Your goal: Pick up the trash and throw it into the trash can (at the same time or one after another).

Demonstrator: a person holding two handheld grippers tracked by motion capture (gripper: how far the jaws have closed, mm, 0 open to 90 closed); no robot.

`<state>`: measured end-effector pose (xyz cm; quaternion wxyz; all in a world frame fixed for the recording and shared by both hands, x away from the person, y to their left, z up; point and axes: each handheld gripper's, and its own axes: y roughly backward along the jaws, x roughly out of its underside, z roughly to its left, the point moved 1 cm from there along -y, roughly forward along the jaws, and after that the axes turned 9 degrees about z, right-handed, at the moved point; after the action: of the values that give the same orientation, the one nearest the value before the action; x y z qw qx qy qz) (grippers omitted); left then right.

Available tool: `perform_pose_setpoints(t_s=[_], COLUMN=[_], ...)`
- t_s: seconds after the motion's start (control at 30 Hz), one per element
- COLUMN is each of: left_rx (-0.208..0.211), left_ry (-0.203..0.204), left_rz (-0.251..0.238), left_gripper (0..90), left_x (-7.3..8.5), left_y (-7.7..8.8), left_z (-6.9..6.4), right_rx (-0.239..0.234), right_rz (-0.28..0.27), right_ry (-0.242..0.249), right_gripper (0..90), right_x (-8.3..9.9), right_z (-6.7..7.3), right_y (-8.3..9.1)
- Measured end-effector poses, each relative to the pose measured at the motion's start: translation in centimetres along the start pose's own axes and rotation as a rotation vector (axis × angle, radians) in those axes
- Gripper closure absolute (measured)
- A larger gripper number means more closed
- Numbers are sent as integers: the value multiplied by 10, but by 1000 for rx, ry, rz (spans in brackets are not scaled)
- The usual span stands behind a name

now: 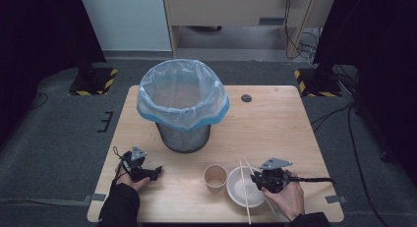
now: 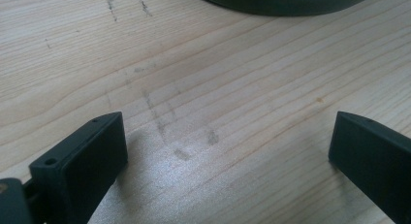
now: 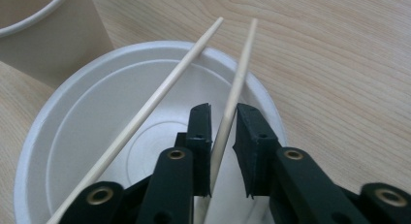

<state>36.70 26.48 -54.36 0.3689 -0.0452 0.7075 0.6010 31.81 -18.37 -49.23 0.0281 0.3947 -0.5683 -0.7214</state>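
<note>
A white bowl (image 1: pixel 237 196) (image 3: pixel 63 127) sits near the table's front edge, with two wooden chopsticks lying across its rim. My right gripper (image 1: pixel 253 180) (image 3: pixel 224 112) hovers over the bowl, its jaws drawn narrow around the right chopstick (image 3: pixel 242 64) (image 1: pixel 248 164). A thin gap still shows beside the stick, so the pads do not clamp it. The other chopstick (image 3: pixel 160 93) (image 1: pixel 244 197) lies free to its left. A brown paper cup (image 1: pixel 215 178) (image 3: pixel 53 40) stands left of the bowl. My left gripper (image 1: pixel 157 172) (image 2: pixel 225 141) rests low over bare wood at the front left, jaws wide open and empty.
A mesh waste bin (image 1: pixel 183 106) lined with a clear bag stands at the table's middle back; its dark base (image 2: pixel 286 3) shows ahead of the left gripper. A small dark disc (image 1: pixel 246 98) lies at the back right. Bare wood lies between bin and cup.
</note>
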Motion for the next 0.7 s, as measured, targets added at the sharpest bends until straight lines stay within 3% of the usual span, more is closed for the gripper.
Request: perform_pose_setpoints(t_s=[0.23, 0.47, 0.7], left_rx=[0, 0, 0], left_ry=[0, 0, 0], left_rz=[0, 0, 0], left_gripper=[0, 0, 0], left_x=[0, 0, 0], left_y=[0, 0, 0], left_z=[0, 0, 0], right_rx=[9, 12, 2], right_rz=[8, 11, -40], right_ry=[-8, -30, -49], right_gripper=[851, 855, 855], right_x=[0, 0, -3], right_z=[-1, -3, -8], right_y=[0, 2, 9])
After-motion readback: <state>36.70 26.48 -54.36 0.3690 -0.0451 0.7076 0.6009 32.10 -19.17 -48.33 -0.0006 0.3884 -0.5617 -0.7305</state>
